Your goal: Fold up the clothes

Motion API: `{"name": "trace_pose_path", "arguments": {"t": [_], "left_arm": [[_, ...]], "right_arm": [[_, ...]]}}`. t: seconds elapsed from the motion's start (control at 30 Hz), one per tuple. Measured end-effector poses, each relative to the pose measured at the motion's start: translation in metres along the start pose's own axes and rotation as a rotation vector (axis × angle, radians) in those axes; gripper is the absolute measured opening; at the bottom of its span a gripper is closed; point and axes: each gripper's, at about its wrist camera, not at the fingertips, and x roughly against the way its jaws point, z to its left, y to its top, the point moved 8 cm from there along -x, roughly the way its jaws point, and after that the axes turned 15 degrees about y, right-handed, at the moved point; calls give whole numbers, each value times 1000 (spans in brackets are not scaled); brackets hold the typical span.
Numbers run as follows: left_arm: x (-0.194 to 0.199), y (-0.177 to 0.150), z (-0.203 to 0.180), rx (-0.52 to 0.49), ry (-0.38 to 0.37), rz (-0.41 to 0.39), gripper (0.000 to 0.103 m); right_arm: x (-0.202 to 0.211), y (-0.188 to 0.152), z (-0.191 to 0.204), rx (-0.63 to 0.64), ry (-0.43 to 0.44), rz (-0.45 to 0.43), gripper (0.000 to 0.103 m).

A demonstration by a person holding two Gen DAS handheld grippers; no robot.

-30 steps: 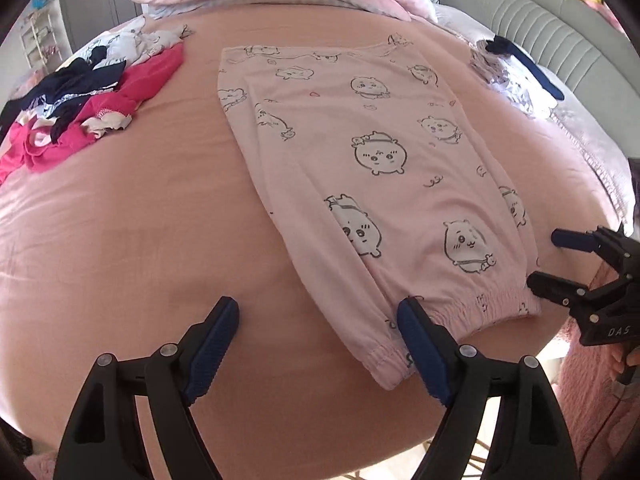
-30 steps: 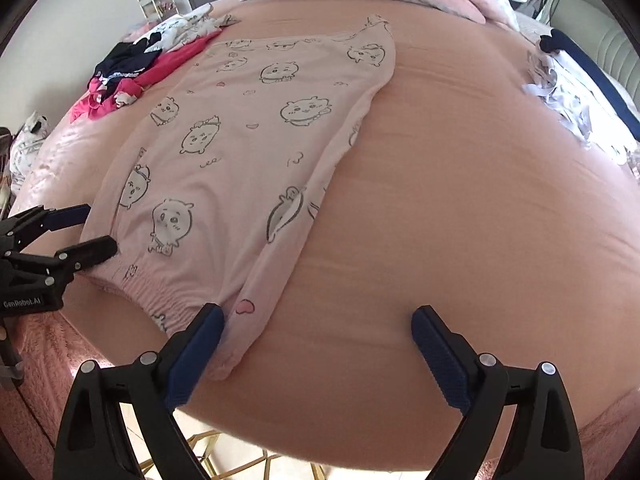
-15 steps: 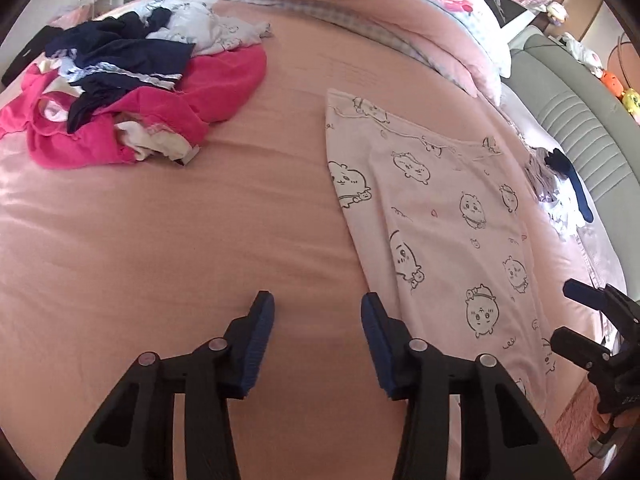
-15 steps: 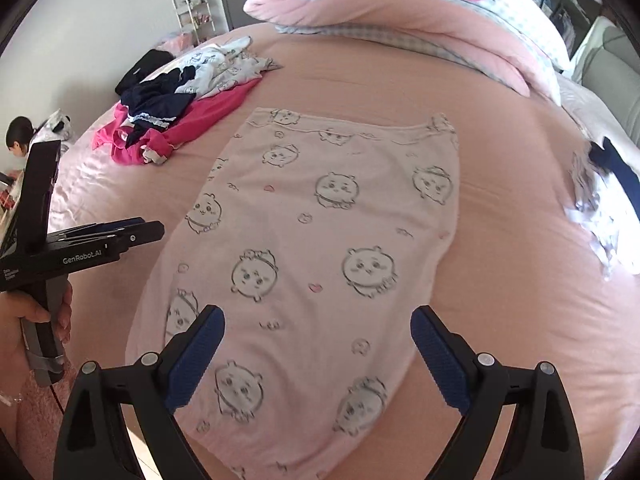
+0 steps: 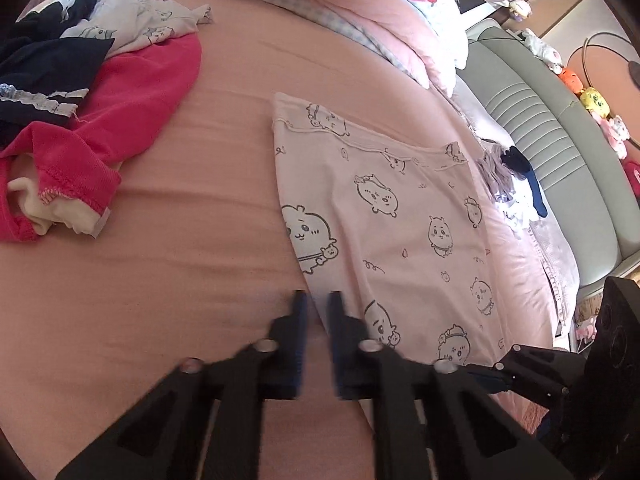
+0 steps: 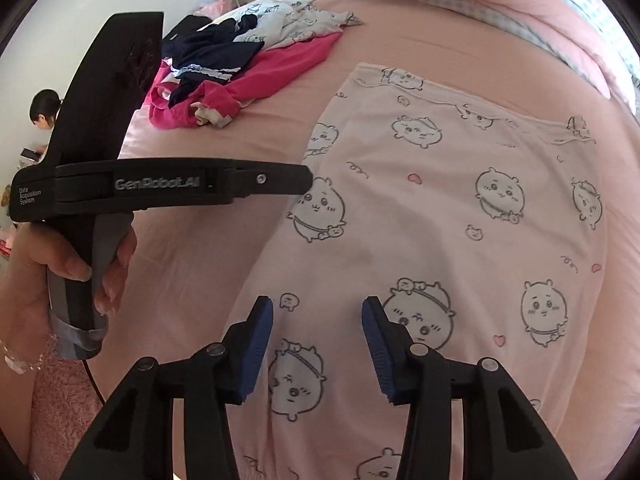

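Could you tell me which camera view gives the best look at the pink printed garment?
The right wrist view: the pink printed garment fills it, sharp. The left wrist view shows it smaller, at an angle and partly behind the gripper arms.

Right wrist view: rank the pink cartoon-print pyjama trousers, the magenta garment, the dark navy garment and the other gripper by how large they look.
1. pink cartoon-print pyjama trousers, by far the largest.
2. left gripper with its body, though nearness to the camera inflates it.
3. magenta garment and dark navy garment: look alike, overlapping in the pile, so no ranking.
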Motion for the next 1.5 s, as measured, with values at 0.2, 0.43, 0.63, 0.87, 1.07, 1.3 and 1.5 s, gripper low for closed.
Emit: {"name": "trace_pose_path", "arguments": {"t": [0.2,0.43,0.63,0.87,1.07,1.3,1.5], "left_arm": [[2,-16,-1,-46,26,38,4],[9,-32,2,-79,38,20,5],[8,-31,2,-77,36,31,6],[7,-27,-3,-48,-29,48,27],[10,-30,-15,-146,10,25,33],[13,-30,-7,-107,-41,49,33],[9,-22,-5,-37,-75,53,33]], "right_arm": [[6,22,-17,-53,-96,-82,46],[-5,44,-24,-110,-17,-63,46],[-21,50,-20,-120,-6,-20,50],[-13,36,-35,-100,-90,-15,50],[5,53,-22,-130,37,-122,50],[-22,50,-28,-83,-6,0,50],[-4,32,-47,-177,34,-50,50]]}}
